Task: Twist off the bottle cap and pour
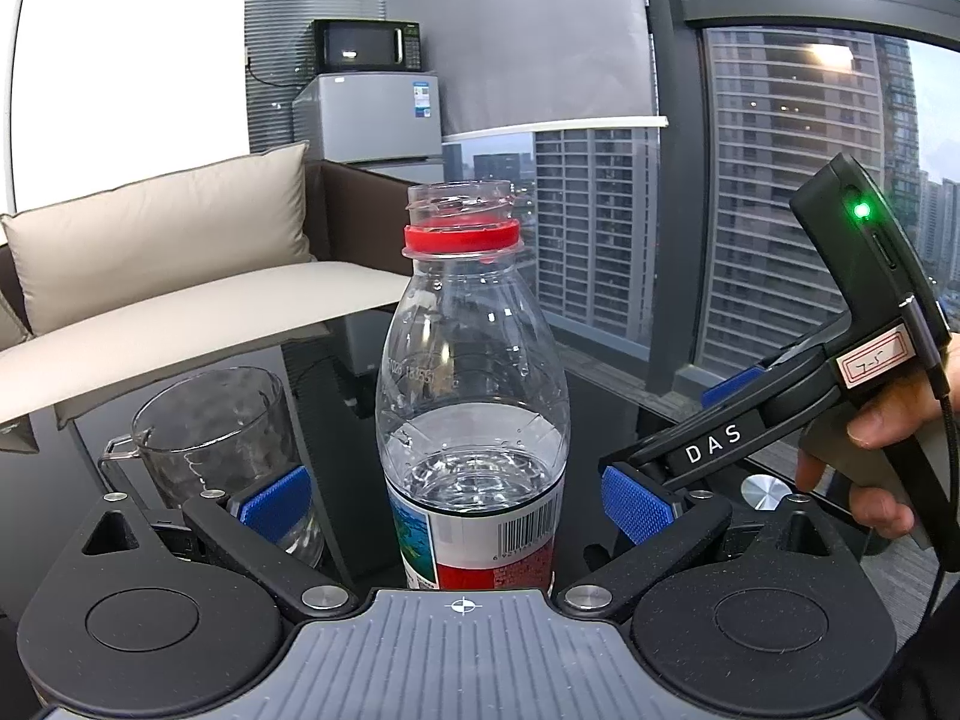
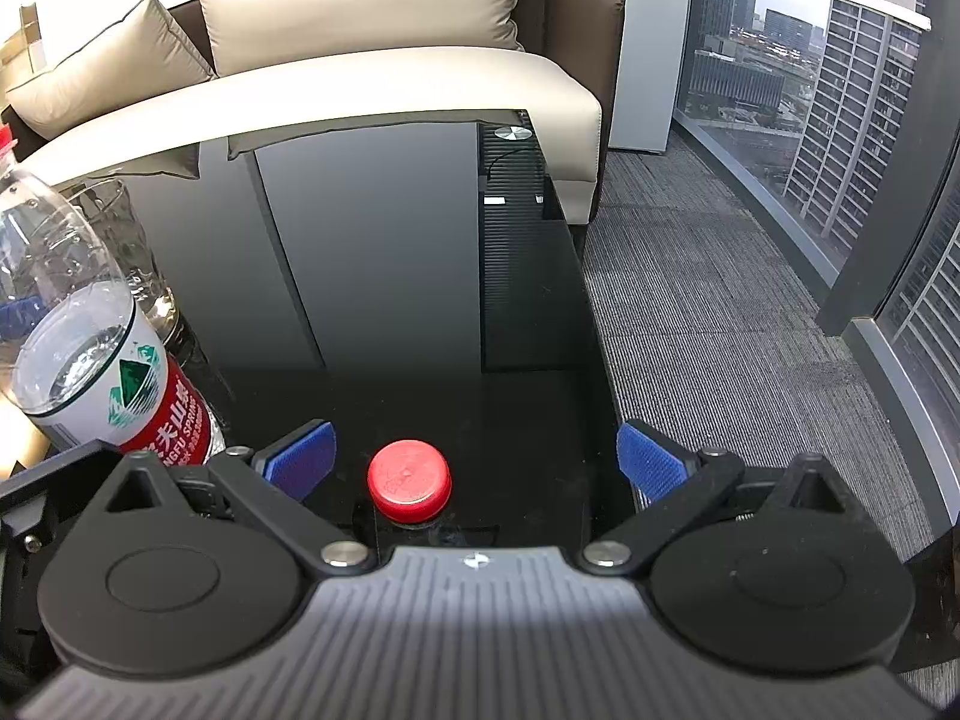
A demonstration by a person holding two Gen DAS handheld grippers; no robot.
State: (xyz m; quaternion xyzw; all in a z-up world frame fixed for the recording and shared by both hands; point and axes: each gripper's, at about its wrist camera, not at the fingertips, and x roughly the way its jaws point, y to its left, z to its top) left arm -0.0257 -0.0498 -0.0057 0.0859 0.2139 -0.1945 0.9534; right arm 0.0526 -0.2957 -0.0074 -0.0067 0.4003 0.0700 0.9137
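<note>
Two hand-held grippers: both had their jaws spread wide, neither gripping anything.
Left hand-held gripper (image 1: 456, 501): its blue pads sat on either side of the water bottle, apart from the plastic.
Water bottle (image 1: 471, 420): upright on the black glass desk (image 2: 390, 276), mouth uncapped, red ring left on the neck, about half full of water.
Red cap (image 2: 409, 480): flat on the desk to the right of the bottle, between the pads of the right hand-held gripper (image 2: 477, 462), touching neither.
Glass measuring cup (image 1: 210, 426): just behind and left of the bottle, upright; contents hard to tell.
Right hand-held gripper in left view (image 1: 684, 456): low on the bottle's right, a hand (image 1: 888, 456) on its handle, green light lit.
Sofa (image 2: 384, 54): beyond the desk, behind the bottle.
</note>
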